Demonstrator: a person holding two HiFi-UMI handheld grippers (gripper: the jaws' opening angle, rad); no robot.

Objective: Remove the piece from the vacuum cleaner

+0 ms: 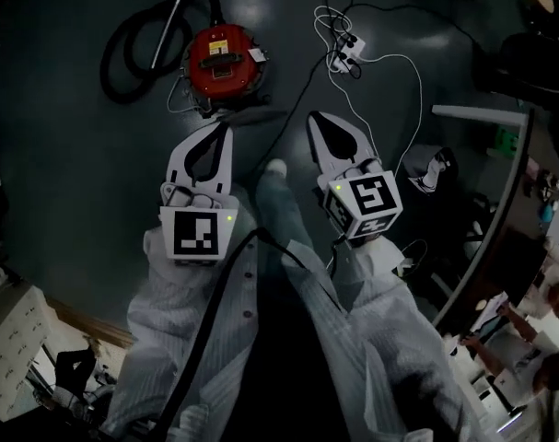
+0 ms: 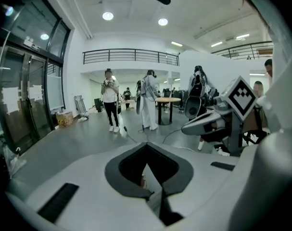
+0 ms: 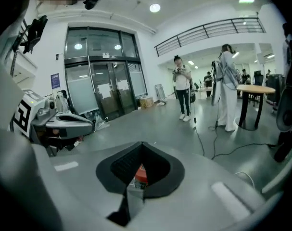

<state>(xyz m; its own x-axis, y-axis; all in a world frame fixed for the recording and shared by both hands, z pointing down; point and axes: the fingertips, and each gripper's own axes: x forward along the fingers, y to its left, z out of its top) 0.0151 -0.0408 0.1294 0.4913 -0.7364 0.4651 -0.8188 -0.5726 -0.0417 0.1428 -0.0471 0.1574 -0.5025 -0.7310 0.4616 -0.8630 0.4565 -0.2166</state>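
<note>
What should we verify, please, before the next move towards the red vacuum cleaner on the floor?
1. Left tool open for grasping: not ok, shut and empty.
2. Right tool open: not ok, shut and empty.
3. Vacuum cleaner in view ahead: ok.
4. Tools at the vacuum cleaner: not ok, both are short of it.
5. Hose coupled to the vacuum cleaner: cannot tell.

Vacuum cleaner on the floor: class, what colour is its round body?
Red. The vacuum cleaner shows best in the head view.
</note>
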